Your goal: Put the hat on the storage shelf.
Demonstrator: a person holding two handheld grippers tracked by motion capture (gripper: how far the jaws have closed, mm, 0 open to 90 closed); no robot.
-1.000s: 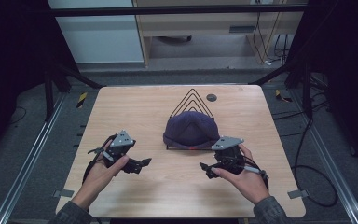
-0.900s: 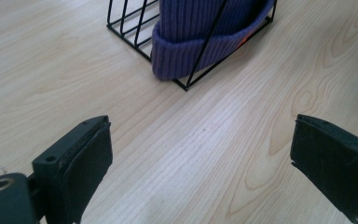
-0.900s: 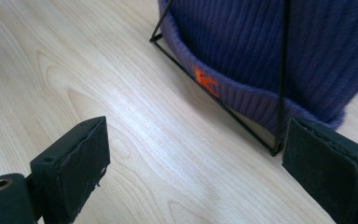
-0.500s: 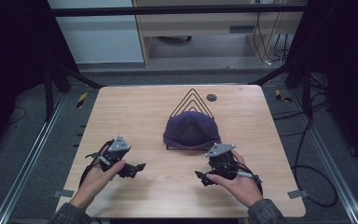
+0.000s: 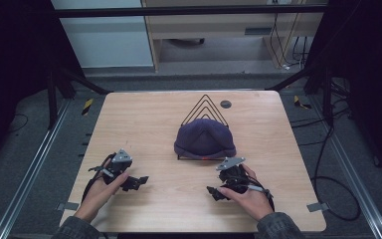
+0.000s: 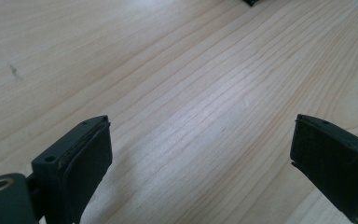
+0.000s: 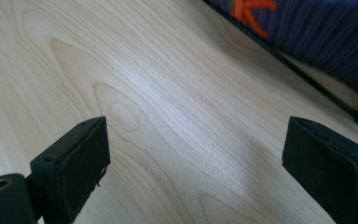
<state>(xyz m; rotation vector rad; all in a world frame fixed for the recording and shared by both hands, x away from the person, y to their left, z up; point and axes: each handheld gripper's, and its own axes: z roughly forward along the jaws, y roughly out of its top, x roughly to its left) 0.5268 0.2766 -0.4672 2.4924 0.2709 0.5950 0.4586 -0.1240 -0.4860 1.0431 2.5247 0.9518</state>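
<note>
beanie (image 5: 205, 138) on wire rack (image 5: 205, 107), rack partly hidden | l gripper (image 5: 140, 181) fingers apart | r gripper (image 5: 214, 191) fingers apart

You see a navy-purple knitted hat (image 5: 205, 138) with an orange mark at frame centre. It sits on a black wire rack (image 5: 205, 106). The table (image 5: 144, 124) is pale wood grain.

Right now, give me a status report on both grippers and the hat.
Left gripper open, empty. Right gripper open, empty. Purple hat on wire rack, untouched. Table between clear.
</note>
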